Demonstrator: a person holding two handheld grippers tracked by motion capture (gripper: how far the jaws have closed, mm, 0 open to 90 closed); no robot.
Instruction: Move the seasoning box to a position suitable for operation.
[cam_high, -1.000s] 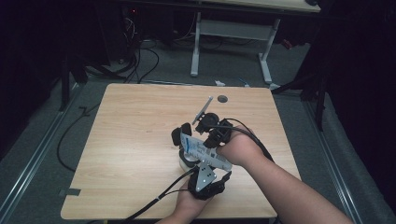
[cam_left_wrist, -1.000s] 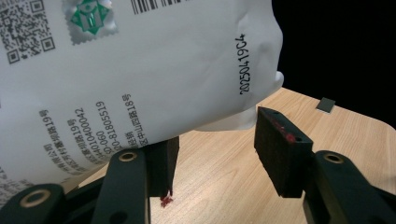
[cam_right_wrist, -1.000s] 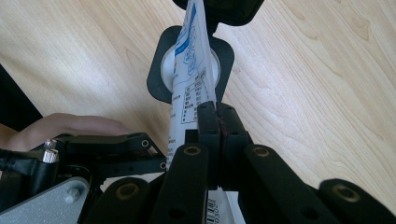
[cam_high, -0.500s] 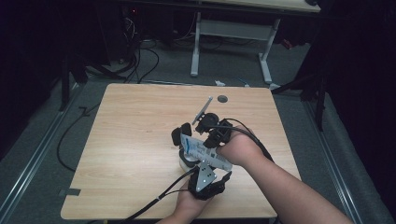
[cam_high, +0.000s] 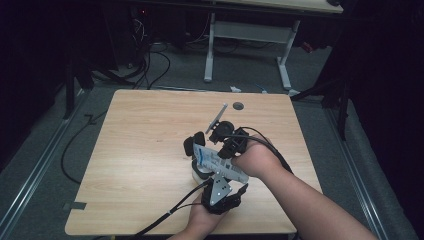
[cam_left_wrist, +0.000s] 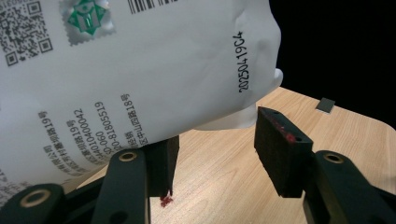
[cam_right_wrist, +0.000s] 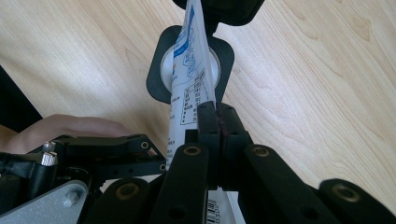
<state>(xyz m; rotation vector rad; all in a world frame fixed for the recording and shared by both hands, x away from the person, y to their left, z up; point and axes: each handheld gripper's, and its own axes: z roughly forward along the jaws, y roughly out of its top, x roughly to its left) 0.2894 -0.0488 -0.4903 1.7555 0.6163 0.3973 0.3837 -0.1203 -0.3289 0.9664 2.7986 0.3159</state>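
Observation:
A white printed pouch (cam_high: 218, 163) with barcodes and small text hangs over the near middle of the wooden table (cam_high: 140, 150). My right gripper (cam_right_wrist: 217, 114) is shut on the pouch's thin edge (cam_right_wrist: 189, 70), jaws pressed flat together. The pouch reaches from there over a black-rimmed round white container (cam_right_wrist: 161, 74) on the table. My left gripper (cam_left_wrist: 217, 140) stands open just under the pouch (cam_left_wrist: 140, 70); the pouch hangs over its left pad (cam_left_wrist: 163, 161), and bare wood shows between the jaws. From above, the left gripper (cam_high: 212, 175) is nearest the front edge, the right gripper (cam_high: 225, 145) just behind it.
A small grey patch (cam_left_wrist: 325, 104) lies on the table farther back, seen from above as a dark spot (cam_high: 238, 106). Cables (cam_high: 165, 217) trail off the front edge. Another table's white legs (cam_high: 285, 65) stand on the floor beyond.

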